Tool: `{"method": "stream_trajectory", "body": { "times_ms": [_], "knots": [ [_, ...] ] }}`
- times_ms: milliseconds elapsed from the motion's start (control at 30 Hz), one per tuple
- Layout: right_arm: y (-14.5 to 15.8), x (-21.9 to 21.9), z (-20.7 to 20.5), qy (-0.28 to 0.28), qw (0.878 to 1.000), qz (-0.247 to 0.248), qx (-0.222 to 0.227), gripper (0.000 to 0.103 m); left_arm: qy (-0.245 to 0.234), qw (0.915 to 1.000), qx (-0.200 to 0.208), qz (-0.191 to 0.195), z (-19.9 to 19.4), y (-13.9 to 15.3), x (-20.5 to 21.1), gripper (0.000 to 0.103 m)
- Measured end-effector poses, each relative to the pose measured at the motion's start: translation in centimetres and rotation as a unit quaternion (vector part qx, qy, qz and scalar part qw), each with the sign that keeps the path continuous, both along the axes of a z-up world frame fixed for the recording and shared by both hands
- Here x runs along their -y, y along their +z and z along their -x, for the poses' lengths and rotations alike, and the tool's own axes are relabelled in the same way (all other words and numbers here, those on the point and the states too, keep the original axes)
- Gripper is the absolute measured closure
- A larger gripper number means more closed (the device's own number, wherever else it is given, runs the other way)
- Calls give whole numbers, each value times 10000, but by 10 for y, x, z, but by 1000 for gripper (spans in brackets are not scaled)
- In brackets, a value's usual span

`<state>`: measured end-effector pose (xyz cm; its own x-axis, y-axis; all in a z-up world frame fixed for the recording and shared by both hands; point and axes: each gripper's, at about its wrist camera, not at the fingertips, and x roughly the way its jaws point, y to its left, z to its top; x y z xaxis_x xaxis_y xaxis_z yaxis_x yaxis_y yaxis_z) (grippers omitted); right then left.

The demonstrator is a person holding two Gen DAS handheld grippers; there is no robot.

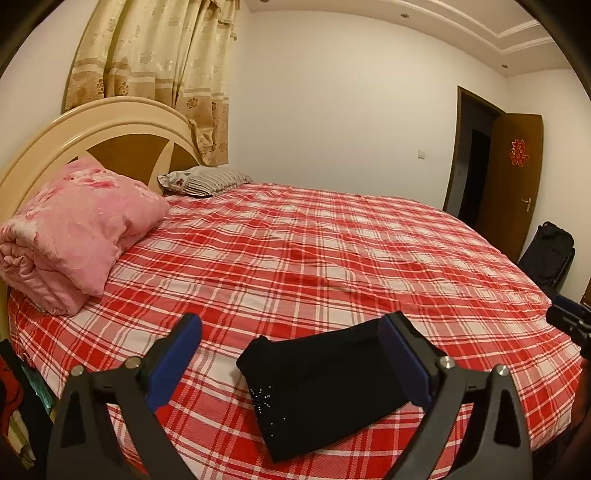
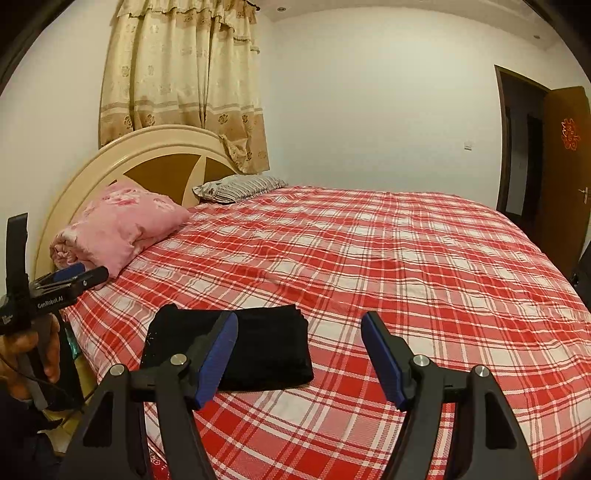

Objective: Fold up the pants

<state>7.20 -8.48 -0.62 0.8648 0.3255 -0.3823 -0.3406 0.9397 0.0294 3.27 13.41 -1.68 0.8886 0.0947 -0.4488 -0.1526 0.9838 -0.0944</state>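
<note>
While I hold both grippers level above the plaid bed [image 1: 332, 251], left gripper [image 1: 291, 332] and right gripper [image 2: 299, 328] gape wide, empty, with the folded black pants [image 1: 332, 384] lying beneath my left jaws, partly behind the right finger.

A wide bed covered in a red-and-white plaid cotton sheet [image 1: 332, 251] fills a bedroom with plain white walls [image 1: 332, 110]. An arched cream wooden headboard with brown inset panels [image 1: 110, 136] stands before long beige floral curtains [image 1: 159, 59]. A rolled pink floral quilt [image 1: 70, 236] and a grey striped pillow [image 1: 210, 179] lie at the head of the bed. A brown wooden door bearing a red paper ornament [image 1: 517, 177] stands open at right, beneath recessed ceiling lights [image 1: 404, 15] set in white moulding.
</note>
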Motion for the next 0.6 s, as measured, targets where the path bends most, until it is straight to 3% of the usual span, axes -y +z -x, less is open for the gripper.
{"method": "stream_trajectory", "body": {
  "times_ms": [600],
  "knots": [
    [-2, -3, 0, 34, 10000, 24, -32, 32, -12, 10000, -14, -32, 1, 2, 4, 3]
  ]
}}
